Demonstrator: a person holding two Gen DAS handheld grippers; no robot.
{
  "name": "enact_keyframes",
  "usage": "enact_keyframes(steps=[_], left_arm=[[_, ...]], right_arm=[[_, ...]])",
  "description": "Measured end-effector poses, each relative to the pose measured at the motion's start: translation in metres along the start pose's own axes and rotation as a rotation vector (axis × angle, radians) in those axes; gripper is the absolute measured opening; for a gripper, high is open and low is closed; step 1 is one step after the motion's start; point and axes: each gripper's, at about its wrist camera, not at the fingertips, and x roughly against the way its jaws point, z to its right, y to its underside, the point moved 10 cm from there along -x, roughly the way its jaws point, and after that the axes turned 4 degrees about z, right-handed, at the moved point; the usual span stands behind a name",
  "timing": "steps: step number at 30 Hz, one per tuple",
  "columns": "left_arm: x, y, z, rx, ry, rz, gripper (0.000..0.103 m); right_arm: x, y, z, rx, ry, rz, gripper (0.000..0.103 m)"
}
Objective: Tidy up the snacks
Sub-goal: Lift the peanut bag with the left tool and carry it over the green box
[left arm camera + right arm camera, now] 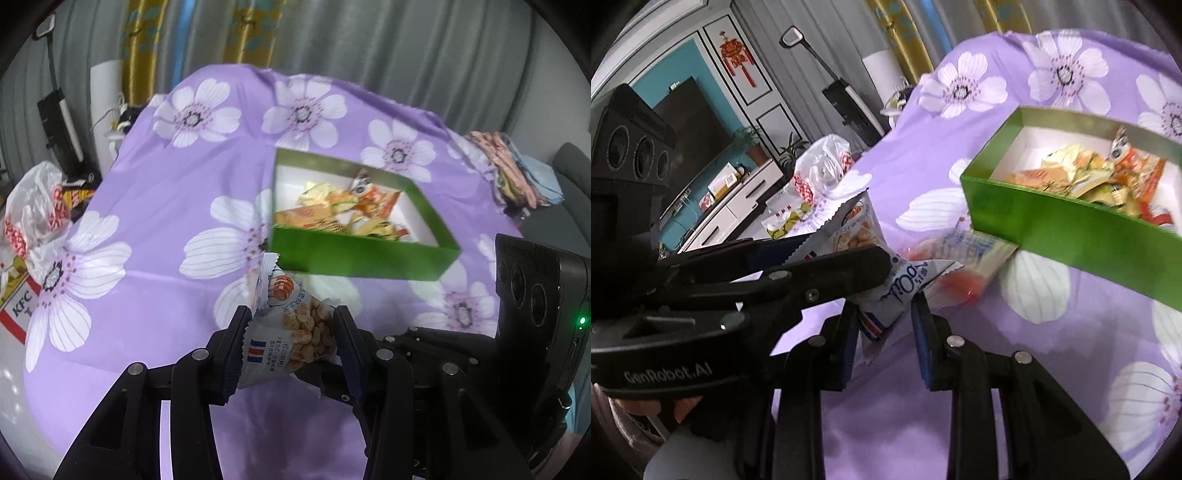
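Note:
My left gripper (291, 317) is shut on a white-and-blue peanut packet (295, 332), held upright above the purple cloth, short of the green box (362, 254). Several yellow and orange snack packets (343, 206) lie in the box. In the right wrist view my right gripper (884, 306) is shut on a second white-and-blue packet (897, 284). The left gripper (846, 247) sits just to its left with the peanut packet (853, 225). The green box (1071, 229) is up and to the right. Blurred orange and pale packets (960, 254) lie on the cloth by the box's near corner.
A purple flowered cloth (166, 192) covers the table. A plastic bag (33, 221) and a KFC carton (18, 306) sit off its left edge, folded fabrics (509, 166) at the far right. The right tool's camera housing (535, 291) stands close on the right.

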Motion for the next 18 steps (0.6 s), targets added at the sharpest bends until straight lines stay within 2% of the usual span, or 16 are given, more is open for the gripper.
enact_keyframes(steps=[8, 18], left_arm=[[0.017, -0.012, 0.041, -0.056, 0.056, 0.040, 0.046], [0.012, -0.032, 0.089, -0.111, 0.152, 0.059, 0.046]], right_arm=[[0.043, -0.009, 0.009, -0.004, 0.056, 0.082, 0.028], [0.084, -0.022, 0.041, -0.018, 0.148, 0.164, 0.028]])
